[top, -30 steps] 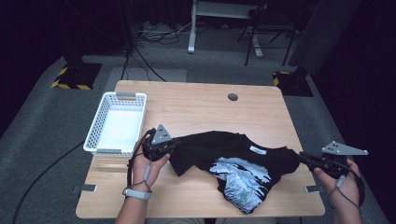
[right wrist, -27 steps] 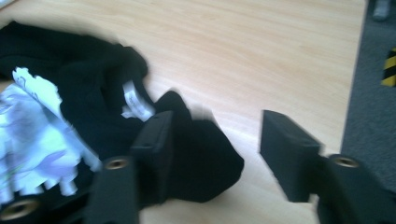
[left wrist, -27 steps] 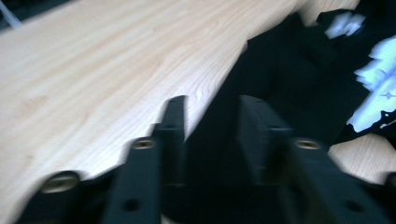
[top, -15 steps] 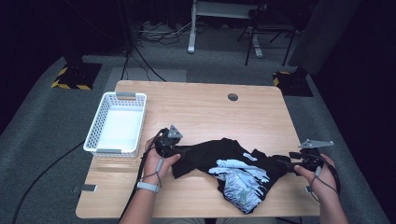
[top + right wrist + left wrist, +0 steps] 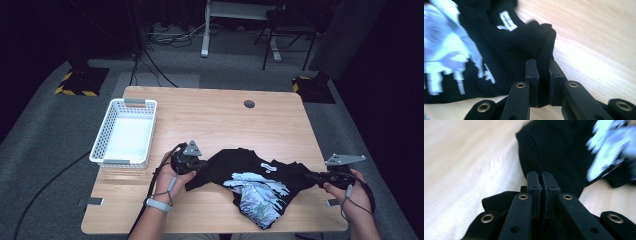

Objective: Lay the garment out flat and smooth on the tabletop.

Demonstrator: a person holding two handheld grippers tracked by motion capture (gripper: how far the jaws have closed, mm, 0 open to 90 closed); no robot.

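A black T-shirt point(image 5: 227, 165) with a pale blue-white print point(image 5: 260, 195) lies crumpled on the near half of the wooden table point(image 5: 215, 120). My left gripper point(image 5: 202, 164) sits at the shirt's left edge. In the left gripper view its jaws have just closed tight, with black shirt cloth point(image 5: 564, 150) bunched around them. My right gripper point(image 5: 311, 176) is at the shirt's right end. Its jaws have just closed too, and a fold of the black shirt point(image 5: 541, 42) is pinched between the pads. A white neck label point(image 5: 506, 20) shows near that fold.
A white plastic basket point(image 5: 102, 150) stands on the table's left side with nothing in it. A round cable hole point(image 5: 249, 104) lies near the far edge. The person's forearms come in from the bottom. Dark floor with cables and chair legs surrounds the table.
Both grippers have moved inward along the shirt, the left to the right and the right to the left. The shirt now lies more bunched between them.
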